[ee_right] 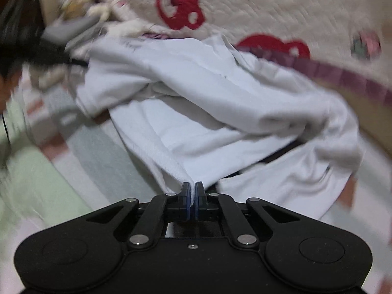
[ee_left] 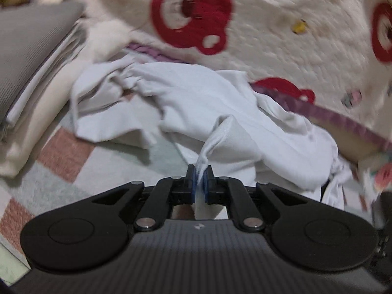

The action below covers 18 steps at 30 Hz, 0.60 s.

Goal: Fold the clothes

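Left tool pinched narrow on a twisted edge of the white garment, pointing forward and low over the checked bed cover. Right tool likewise clamped on a hemmed corner of the same white garment, angled forward, cloth stretching away from its tips. Garment crumpled and partly lifted, lying between the checked cover and a cream blanket with red bear prints. Folded grey stack just left of it. Both views blurred.
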Available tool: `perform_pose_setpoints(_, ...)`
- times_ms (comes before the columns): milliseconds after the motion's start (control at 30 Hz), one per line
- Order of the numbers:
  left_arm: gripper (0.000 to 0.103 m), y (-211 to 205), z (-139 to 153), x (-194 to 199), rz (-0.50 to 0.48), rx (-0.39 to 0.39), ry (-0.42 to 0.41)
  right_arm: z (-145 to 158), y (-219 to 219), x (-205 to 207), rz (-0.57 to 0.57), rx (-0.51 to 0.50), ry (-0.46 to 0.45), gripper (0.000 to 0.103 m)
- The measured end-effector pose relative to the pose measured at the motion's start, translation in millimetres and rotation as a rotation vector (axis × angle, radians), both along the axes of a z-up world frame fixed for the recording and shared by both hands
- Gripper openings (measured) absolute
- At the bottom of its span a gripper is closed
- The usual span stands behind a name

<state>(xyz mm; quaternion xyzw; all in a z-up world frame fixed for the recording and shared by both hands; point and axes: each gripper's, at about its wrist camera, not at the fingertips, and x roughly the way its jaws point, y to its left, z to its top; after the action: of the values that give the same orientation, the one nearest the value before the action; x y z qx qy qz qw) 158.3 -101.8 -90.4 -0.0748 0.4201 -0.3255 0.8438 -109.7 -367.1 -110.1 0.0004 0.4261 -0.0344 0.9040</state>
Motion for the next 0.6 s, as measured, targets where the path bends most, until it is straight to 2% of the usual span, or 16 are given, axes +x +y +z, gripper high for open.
perform_pose_setpoints(200,0.005,5.9,-14.8,6.3,0.002,-0.007,0.072,-9.5,-4.7,2.8,-0.07,0.096,0.022,0.006)
perform_pose_setpoints(267,0.006,7.4,-21.6,0.1,-0.02,-0.011,0.142,-12.6,-6.2,3.7,-0.094,0.128,0.029,0.009)
perform_pose_setpoints(300,0.006,6.5,-27.4,-3.1,-0.034,-0.013,0.184,-14.2,-7.0,4.2,-0.105,0.145,0.033,0.012)
perform_pose_setpoints(333,0.006,5.6,-33.2,-6.4,-0.048,-0.014,0.227,-15.8,-7.8,4.6,-0.117,0.161,0.037,0.022)
perform_pose_setpoints(400,0.006,-1.8,-42.1,-11.0,-0.064,0.035,0.222,-21.7,-11.2,1.1,-0.144,0.18,0.044,0.026)
perform_pose_setpoints(500,0.008,-9.5,-46.8,-12.4,-0.088,0.052,0.195,-28.4,-17.4,-1.5,-0.196,0.211,0.036,0.04)
perform_pose_setpoints(533,0.009,-11.1,-47.0,-12.2,-0.093,0.046,0.198,-31.4,-21.2,-3.8,-0.241,0.261,0.014,0.044)
perform_pose_setpoints(600,0.017,-8.9,-49.3,-9.9,-0.101,0.005,0.265,-37.4,-28.7,-8.5,-0.329,0.362,-0.029,0.05)
